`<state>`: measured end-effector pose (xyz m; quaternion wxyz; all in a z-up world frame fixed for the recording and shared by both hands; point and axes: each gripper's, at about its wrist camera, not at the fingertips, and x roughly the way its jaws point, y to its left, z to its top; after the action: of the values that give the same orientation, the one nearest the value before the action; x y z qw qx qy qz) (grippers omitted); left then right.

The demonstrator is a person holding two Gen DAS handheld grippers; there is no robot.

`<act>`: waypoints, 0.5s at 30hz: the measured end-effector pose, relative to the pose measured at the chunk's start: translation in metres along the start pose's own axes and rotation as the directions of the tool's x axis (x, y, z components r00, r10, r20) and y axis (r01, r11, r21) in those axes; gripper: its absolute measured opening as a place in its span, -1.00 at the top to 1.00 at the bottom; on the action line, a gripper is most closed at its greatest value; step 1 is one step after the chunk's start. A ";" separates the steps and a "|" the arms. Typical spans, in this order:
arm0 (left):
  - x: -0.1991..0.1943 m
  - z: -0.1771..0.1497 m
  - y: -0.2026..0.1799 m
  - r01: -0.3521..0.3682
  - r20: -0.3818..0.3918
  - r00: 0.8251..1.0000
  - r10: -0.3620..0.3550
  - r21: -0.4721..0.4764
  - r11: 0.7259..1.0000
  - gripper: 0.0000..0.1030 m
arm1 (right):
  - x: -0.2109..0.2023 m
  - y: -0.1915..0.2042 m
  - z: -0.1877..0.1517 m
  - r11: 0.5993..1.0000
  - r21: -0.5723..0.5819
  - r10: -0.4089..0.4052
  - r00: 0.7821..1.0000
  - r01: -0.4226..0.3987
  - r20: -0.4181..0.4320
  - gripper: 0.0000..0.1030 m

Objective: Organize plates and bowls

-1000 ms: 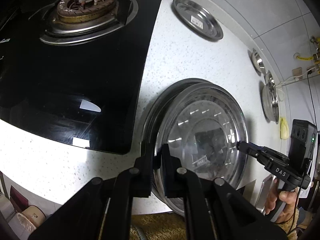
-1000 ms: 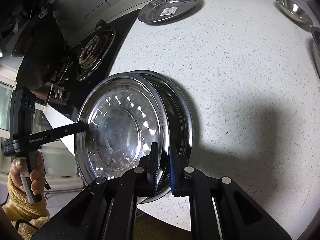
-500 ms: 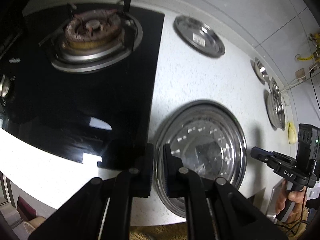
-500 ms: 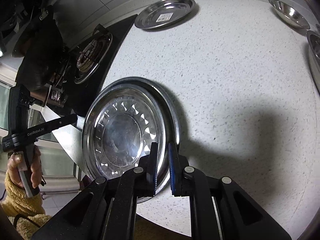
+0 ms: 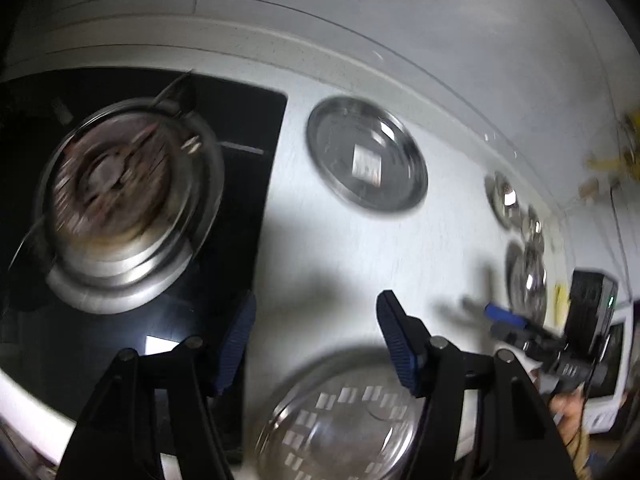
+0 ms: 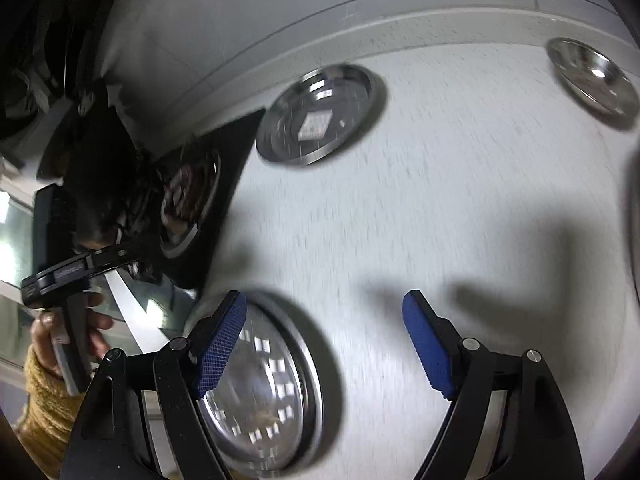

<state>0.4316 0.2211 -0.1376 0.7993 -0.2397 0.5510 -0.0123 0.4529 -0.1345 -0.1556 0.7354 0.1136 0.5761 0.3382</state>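
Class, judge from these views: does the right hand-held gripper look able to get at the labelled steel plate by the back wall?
Probably yes. The right hand-held gripper, jaws opening and empty, faces the labelled steel plate across bare countertop; nothing stands between.

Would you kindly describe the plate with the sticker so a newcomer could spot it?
Start at the black stove. Just beside it on the white counter, near the back wall, lies a round steel plate. Unlike the other steel dishes, it carries a pale square label in its middle.

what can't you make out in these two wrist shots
- Big patterned steel plate: left wrist view, cut off by the bottom edge; whether another plate lies under it, unclear.
- Label on the round steel tray: right wrist view, blurred, unreadable.
- Small steel bowls along the wall: left wrist view, smeared, count uncertain.
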 end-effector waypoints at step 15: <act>0.105 0.128 0.014 -0.047 -0.009 0.999 0.046 -0.099 0.994 -0.14 | 0.080 -0.047 0.121 0.986 0.110 0.127 0.992 -0.129 0.023 -0.15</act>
<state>0.5834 0.2511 -0.1997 0.7845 -0.2662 0.5590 0.0331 0.5910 -0.0924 -0.2063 0.7094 0.1941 0.5796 0.3510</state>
